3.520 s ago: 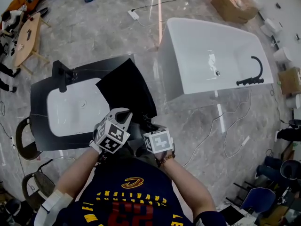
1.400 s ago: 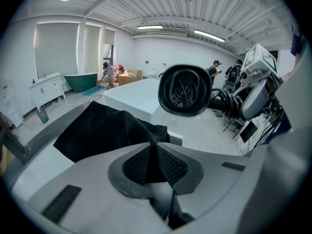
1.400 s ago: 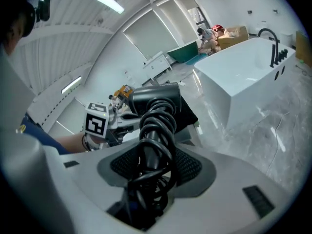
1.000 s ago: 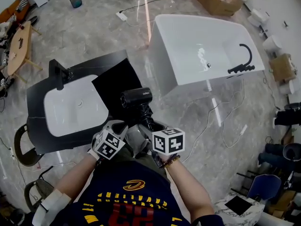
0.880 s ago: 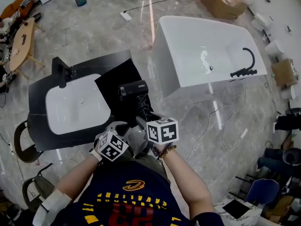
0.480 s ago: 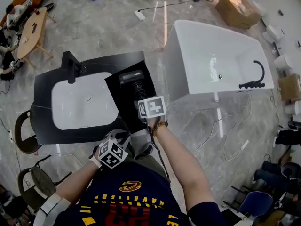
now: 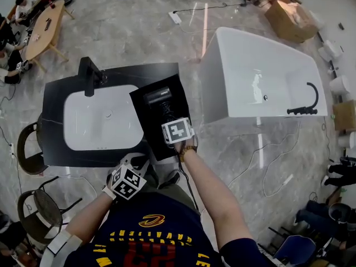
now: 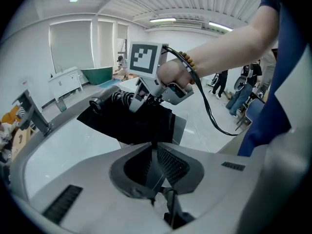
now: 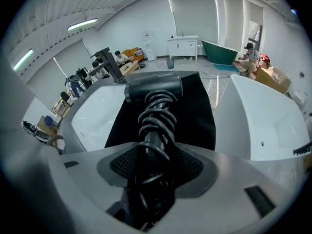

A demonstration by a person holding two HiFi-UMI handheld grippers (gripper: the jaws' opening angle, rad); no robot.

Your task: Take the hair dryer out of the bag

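Clearly the right gripper's (image 7: pixel 168 115) jaws clamp the hair dryer's (image 7: pixel 158 97) cord-wrapped handle, head pointing away, over the bag (image 7: pixel 146 132) at the surface's (image 7: pixel 55 152) right edge. The left gripper (image 7: pixel 137 163), closed and empty, hangs off the near edge.

Right tool (image 7: pixel 169 117) holds hair dryer (image 7: pixel 157 97) over black bag (image 7: pixel 148 122) on sink counter (image 7: pixel 55 96); left tool (image 7: pixel 137 162) apart.

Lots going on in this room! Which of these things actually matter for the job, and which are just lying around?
Part of the job:
hair dryer
black bag lying under it
right gripper, clamped on the dryer's cord-wrapped handle
left gripper, shut and empty

Just lying about:
sink
bathtub
cardboard box
wooden table
chair
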